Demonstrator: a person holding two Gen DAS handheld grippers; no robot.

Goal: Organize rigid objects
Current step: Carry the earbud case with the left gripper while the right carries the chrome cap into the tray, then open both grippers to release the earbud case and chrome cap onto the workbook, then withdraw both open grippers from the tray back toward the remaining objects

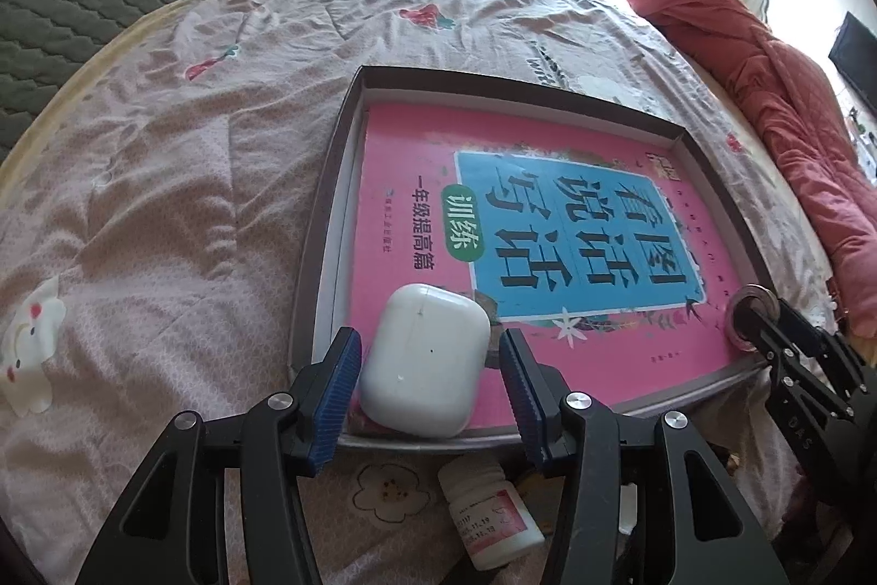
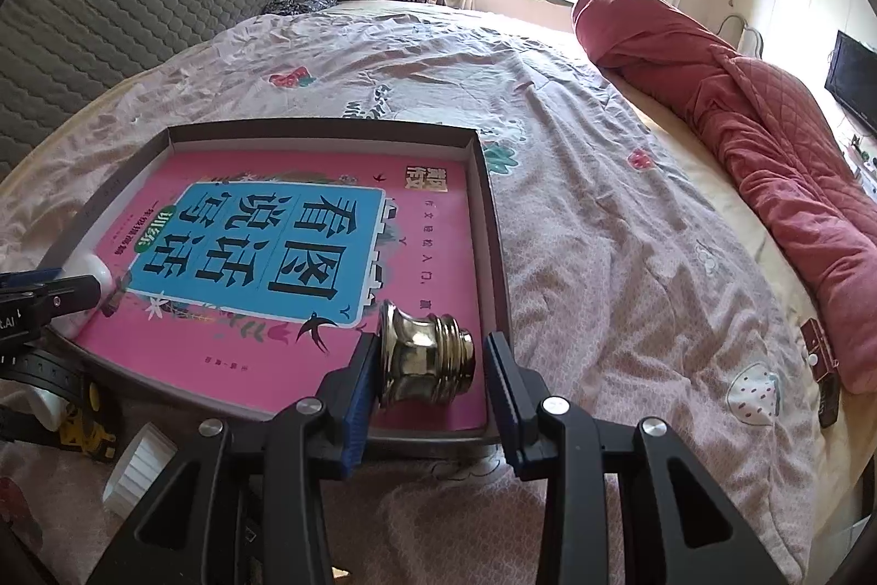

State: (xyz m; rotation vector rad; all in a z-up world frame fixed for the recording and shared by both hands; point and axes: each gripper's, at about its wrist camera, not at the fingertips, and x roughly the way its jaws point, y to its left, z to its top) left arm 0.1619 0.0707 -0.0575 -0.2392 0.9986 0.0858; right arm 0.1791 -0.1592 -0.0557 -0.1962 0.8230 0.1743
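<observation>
A white earbud case (image 1: 425,360) and a brass threaded knob (image 2: 426,355) lie at opposite near corners of a shallow cardboard tray (image 1: 334,179), both resting on the pink workbook (image 1: 548,223) that lines its floor. The left tongs (image 1: 433,382) stand spread around the case, with the left pad close against its side and a clear gap at the right pad, so they look released rather than gripping. The right tongs (image 2: 433,393) likewise bracket the knob, parted; the left pad sits at the flared end, the right pad stands apart from the threads. The step in hand appears to be letting go after setting each piece down.

To do it well, each pair should draw straight back along its own fingers, over the tray's low near wall, without dragging a pad sideways; the knob lies on its side and would likely roll on the slick cover if nudged. The tray sits on a soft quilted bed (image 1: 164,157), so any downward press could tip it. Outside the tray, near its front edge, wait a small white pill bottle (image 1: 493,524) and a ribbed white cap (image 2: 140,472).
</observation>
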